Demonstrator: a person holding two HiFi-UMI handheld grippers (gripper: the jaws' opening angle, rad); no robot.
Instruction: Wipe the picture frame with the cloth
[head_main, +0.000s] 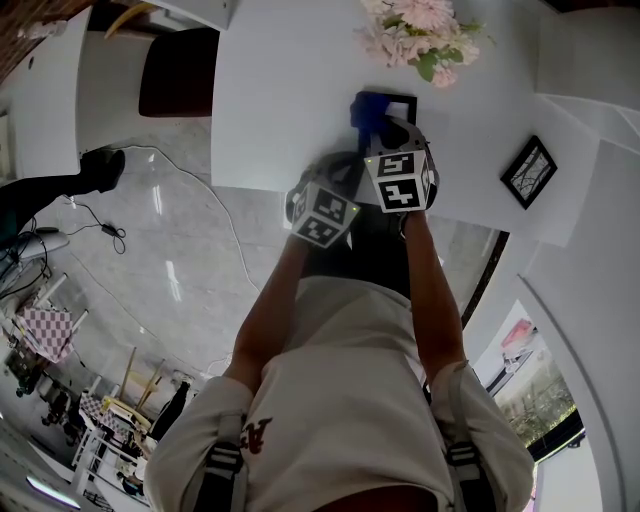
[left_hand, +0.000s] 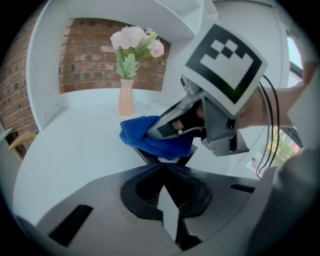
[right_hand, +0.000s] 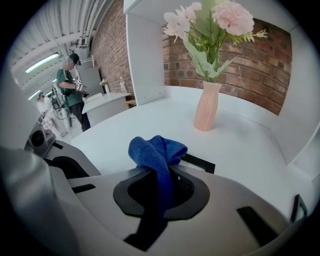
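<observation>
Right gripper (right_hand: 160, 172): fingers clamped on the blue cloth (right_hand: 156, 150), one fold running down between them, the bunch standing proud of the tips

Picture frame (right_hand: 200, 162) just beyond the bunch, a little right of those fingers, on the white bench (head_main: 280, 90)

Left gripper (left_hand: 162, 170): fingers closed, the frame's near corner running straight into their tips; reads as pinched, contact itself hidden

From the left fingers the frame fans away forward, with the cloth resting on its far part

Judgement: the right fingers do the wiping, drawing the cloth along the frame toward the left fingers, which steady it
</observation>
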